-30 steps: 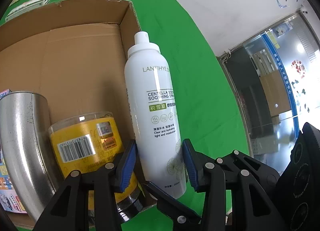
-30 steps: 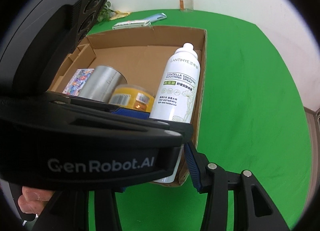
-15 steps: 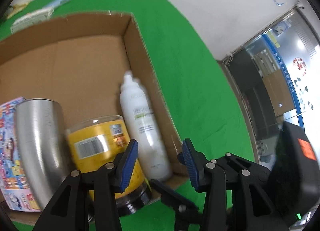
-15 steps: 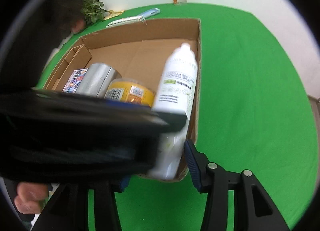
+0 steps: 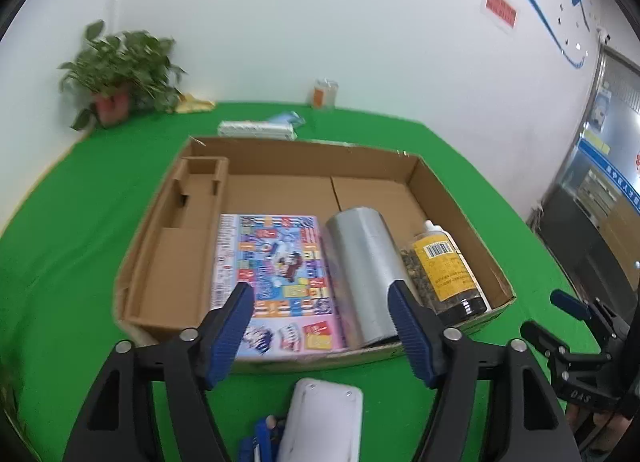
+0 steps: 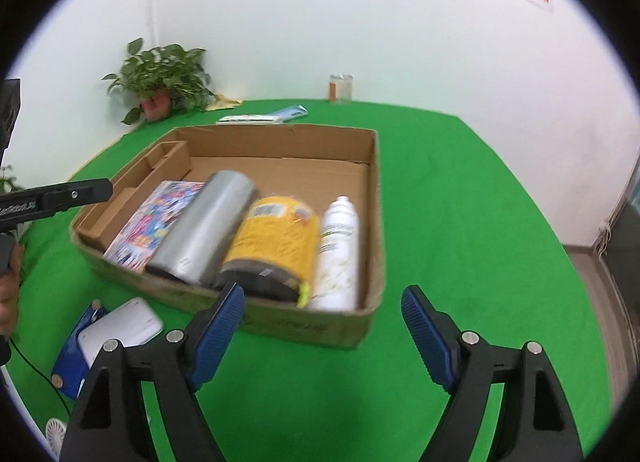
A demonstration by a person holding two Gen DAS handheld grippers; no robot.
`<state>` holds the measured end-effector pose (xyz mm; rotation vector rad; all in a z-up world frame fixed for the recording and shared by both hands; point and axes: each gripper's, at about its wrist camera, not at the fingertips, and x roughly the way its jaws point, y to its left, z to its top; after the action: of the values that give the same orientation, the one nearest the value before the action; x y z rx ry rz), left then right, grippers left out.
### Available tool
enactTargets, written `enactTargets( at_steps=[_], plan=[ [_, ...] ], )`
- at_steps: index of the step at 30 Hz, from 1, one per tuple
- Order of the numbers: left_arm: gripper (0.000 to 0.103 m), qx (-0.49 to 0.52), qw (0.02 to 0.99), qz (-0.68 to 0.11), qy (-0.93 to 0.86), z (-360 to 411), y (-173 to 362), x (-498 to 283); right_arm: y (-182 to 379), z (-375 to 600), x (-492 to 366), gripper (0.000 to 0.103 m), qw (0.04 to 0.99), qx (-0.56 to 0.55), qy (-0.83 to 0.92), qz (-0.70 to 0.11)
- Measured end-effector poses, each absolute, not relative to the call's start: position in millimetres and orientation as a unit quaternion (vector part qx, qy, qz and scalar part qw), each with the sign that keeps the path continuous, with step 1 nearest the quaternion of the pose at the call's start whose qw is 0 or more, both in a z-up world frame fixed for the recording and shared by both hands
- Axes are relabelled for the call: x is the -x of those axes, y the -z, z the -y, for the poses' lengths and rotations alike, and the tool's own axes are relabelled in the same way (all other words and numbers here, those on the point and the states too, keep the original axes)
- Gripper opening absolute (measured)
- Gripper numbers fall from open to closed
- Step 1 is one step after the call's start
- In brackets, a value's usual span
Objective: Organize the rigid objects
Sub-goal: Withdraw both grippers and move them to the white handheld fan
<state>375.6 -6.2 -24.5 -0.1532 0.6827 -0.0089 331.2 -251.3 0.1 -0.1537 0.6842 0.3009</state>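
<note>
Left gripper (image 5: 320,326) was wide open and empty, held above the near edge of the cardboard box (image 5: 460,206). Right gripper (image 6: 320,326) was likewise wide and empty, off the box's near right corner.

Ahead of them, lying side by side in the box: picture book (image 5: 276,270), steel cylinder (image 5: 364,270), yellow jar (image 6: 276,242) and white spray bottle (image 6: 338,254).

Risk, as judged: round items could roll if the box were bumped. A white device (image 5: 320,422) lay below the left gripper and could be knocked on descent.
</note>
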Motion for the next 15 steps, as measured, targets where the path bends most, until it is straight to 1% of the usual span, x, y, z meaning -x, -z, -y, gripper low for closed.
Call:
enactTargets(
  at_steps=[1, 2, 3, 4, 5, 9, 15],
  plan=[
    [0.095, 0.069, 0.945, -0.32, -0.007, 2, 24, -362, 2, 246, -323, 0.084, 0.929, 0.075, -0.145, -0.331],
    [0.103, 0.061, 0.95, -0.304, -0.019, -1, 22, -349, 3, 243, -313, 0.086, 0.932, 0.068, -0.153, -0.323],
    [0.102, 0.054, 0.956, -0.286, -0.03, -2, 20, -333, 4, 241, -305, 0.089, 0.932, 0.057, -0.163, -0.318],
    [0.102, 0.049, 0.96, -0.275, -0.032, -4, 16, -317, 5, 237, -301, 0.101, 0.931, 0.05, -0.169, -0.319],
    [0.102, 0.048, 0.959, -0.279, -0.026, -7, 12, -305, 7, 233, -296, 0.102, 0.931, 0.049, -0.171, -0.32],
    [0.102, 0.062, 0.955, -0.288, -0.025, -20, -13, -269, 7, 219, -274, 0.102, 0.929, 0.07, -0.165, -0.323],
    [0.102, 0.052, 0.954, -0.295, -0.037, -39, -48, -206, 7, 208, -243, 0.102, 0.929, 0.066, -0.172, -0.321]
  ],
)
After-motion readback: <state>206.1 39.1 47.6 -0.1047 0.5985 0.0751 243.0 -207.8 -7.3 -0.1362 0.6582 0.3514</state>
